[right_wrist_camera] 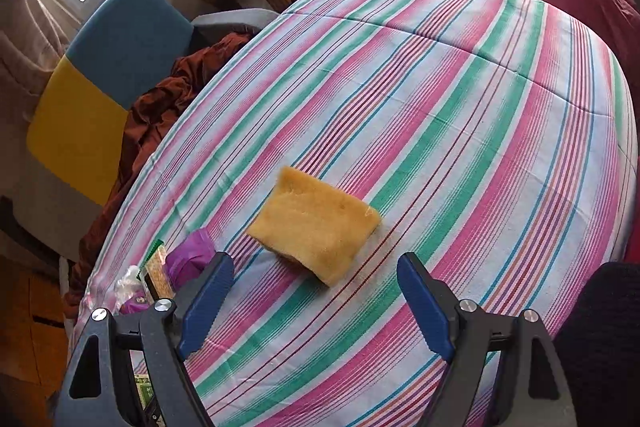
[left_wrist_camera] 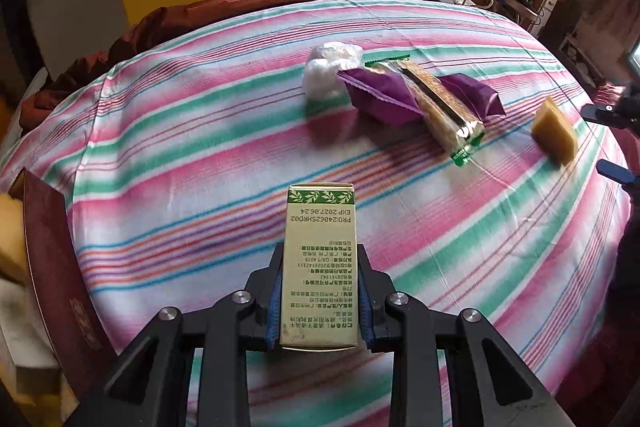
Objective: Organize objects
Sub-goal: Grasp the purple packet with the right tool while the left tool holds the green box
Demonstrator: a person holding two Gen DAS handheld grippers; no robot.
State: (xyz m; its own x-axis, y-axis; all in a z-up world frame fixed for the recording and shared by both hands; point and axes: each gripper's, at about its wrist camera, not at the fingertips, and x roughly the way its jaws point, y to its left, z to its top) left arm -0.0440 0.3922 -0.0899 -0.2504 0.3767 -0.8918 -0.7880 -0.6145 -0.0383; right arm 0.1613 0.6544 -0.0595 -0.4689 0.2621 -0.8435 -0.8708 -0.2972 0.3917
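objects for sorting lie spread over a striped cloth (left_wrist_camera: 200,131) on what looks like a bed. left tongs (left_wrist_camera: 320,291) point steeply down and pinch a tall pale-green box (left_wrist_camera: 320,255) by its long sides, blue pads (left_wrist_camera: 275,303) pressed flat against it; the printed text on the box reads upside down from the wrist. beyond it lie a white crinkled bag (left_wrist_camera: 330,71), a purple wrapper (left_wrist_camera: 380,95) and a cracker pack (left_wrist_camera: 440,103) laid across the wrapper, all touching in one cluster. a yellow sponge (left_wrist_camera: 554,131) sits apart, toward the right edge.

right tongs (right_wrist_camera: 316,291) tilt down too, spread wide with nothing between them, and hover just short of the sponge (right_wrist_camera: 316,223), which lies ahead of the gap. whether the pads touch the cloth cannot be told.

a dark red folder (left_wrist_camera: 52,251) is cut off at the left edge of the left view. in the right view the cluster is mostly hidden behind the left finger (right_wrist_camera: 204,303), and a dark rounded shape (right_wrist_camera: 600,339) at lower right is too blurred to name. rust-brown fabric (right_wrist_camera: 160,107) bunches past the far edge of the cloth.
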